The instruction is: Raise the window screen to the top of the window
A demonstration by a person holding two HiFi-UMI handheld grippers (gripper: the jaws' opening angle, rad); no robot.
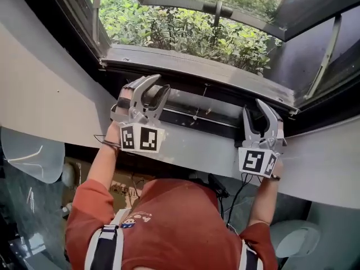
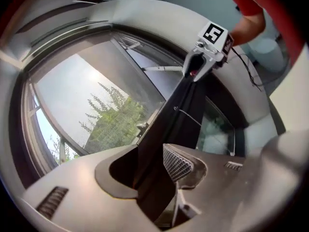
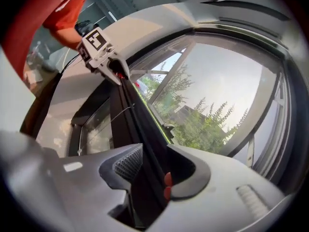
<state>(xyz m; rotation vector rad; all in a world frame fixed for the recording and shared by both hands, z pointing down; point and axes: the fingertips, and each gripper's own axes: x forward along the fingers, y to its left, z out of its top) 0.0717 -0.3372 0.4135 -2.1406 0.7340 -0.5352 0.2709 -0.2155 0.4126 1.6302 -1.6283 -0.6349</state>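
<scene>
The window screen's dark bottom bar (image 1: 208, 107) lies low across the window, just above the grey inner ledge (image 1: 185, 61) and nowhere near the top, so by my reading the lift has not begun. You have a tool at each end of that bar. Your left gripper (image 1: 159, 86) has it running between its jaws, which stand apart; the left gripper view shows the ribbed pad (image 2: 177, 164) beside the bar rather than pressing on it. Your right gripper (image 1: 254, 107) is set the same way near the other end, jaws spread with the bar passing between them and not clamped. The step in hand looks like taking hold. Next you would need to close both tools firmly on the bar, then carry both ends upward together. Keep the bar level so neither end runs ahead and jams in the side frame. Beyond the glass are green shrubs (image 1: 185, 32) and an outward-swung sash (image 1: 315, 10), well apart from your tools.
</scene>
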